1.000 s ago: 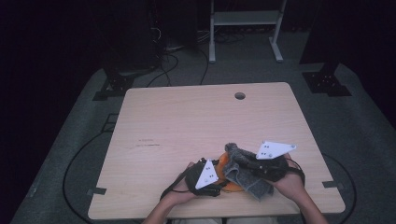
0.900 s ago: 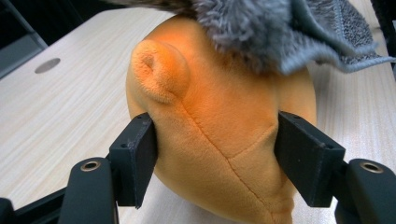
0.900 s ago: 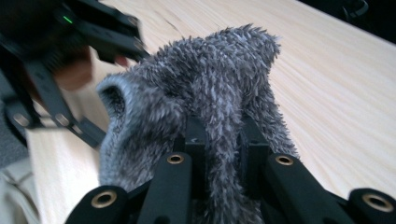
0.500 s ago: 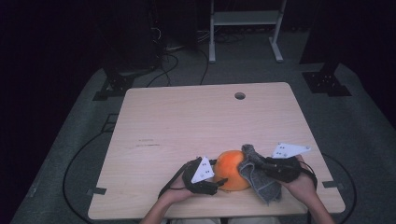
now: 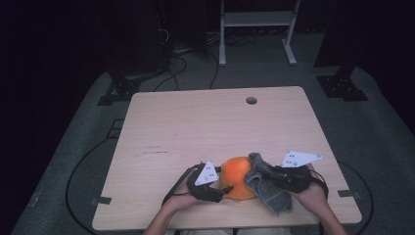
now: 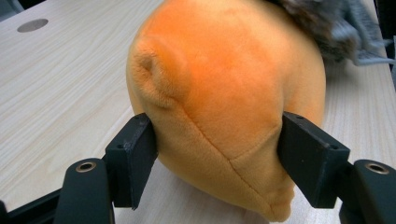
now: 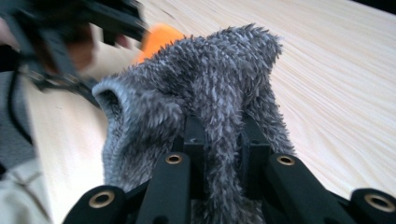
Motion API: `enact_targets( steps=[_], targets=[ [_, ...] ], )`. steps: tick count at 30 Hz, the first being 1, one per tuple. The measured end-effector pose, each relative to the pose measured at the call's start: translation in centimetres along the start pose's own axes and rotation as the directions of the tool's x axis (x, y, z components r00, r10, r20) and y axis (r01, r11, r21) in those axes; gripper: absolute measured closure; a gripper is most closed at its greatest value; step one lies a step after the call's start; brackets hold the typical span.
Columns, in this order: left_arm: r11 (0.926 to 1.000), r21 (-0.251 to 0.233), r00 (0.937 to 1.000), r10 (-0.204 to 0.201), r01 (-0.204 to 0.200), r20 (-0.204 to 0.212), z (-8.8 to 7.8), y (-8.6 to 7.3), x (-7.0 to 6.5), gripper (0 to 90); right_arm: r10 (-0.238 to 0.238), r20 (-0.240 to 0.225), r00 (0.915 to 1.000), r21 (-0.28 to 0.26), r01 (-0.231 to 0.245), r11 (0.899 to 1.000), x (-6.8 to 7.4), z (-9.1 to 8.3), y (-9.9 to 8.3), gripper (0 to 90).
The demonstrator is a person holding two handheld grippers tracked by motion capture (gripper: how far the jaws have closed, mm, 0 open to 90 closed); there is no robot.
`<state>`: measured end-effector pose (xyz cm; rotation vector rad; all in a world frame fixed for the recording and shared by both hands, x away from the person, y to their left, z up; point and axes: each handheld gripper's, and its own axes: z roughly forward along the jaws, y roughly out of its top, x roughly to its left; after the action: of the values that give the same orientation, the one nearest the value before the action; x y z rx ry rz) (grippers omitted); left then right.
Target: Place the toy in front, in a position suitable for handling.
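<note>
Now we grip the orange plush ball (image 6: 219,107) in our left gripper (image 5: 211,183); its fingers, which have just eased wider, press on both sides. It sits near the worktop's (image 5: 195,127) front edge. Our right gripper (image 5: 286,177) has its fingers clamped on a grey fuzzy cloth (image 7: 210,107) draped against the ball.

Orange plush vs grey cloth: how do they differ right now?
The orange plush is rounded, smooth and stuffed; the grey cloth is limp and shaggy. The plush sits on the table between the left tongs; the cloth is pinched in the right tongs, draped against the plush. Both are soft fabric.
</note>
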<state>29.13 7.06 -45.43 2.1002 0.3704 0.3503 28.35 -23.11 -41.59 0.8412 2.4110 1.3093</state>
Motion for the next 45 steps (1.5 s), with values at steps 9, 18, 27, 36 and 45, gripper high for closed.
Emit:
enact_targets(
  steps=[9,18,27,36,45],
  targets=[
    [0.9996,0.023,0.9999,-0.013,0.012,0.008,-0.2,-0.7,0.6,28.5,0.041,-0.019,0.999,-0.037,-0.042,0.998,-0.8,-1.3,-0.6,75.8],
    [0.9995,0.031,1.0,-0.003,0.003,0.006,-0.3,-0.8,0.5,28.0,0.025,0.007,0.9997,0.014,-0.025,1.0,-0.8,-0.9,-1.2,75.8],
    [0.9998,0.02,0.9999,0.005,-0.006,0.015,-0.3,-0.6,0.5,26.5,-0.022,-0.015,0.9996,0.003,0.022,1.0,0.5,-0.4,-0.5,75.6],
    [0.9989,-0.022,0.9992,-0.04,0.04,0.007,-0.5,0.1,1.1,19.6,-0.026,0.004,0.9997,0.024,0.026,0.999,0.1,0.3,-0.4,75.9],
    [0.998,0.004,0.998,-0.063,0.063,-0.006,-0.2,-0.1,1.1,25.7,0.011,0.015,0.9998,0.026,-0.011,1.0,-0.7,0.4,-0.7,75.6]
  ],
)
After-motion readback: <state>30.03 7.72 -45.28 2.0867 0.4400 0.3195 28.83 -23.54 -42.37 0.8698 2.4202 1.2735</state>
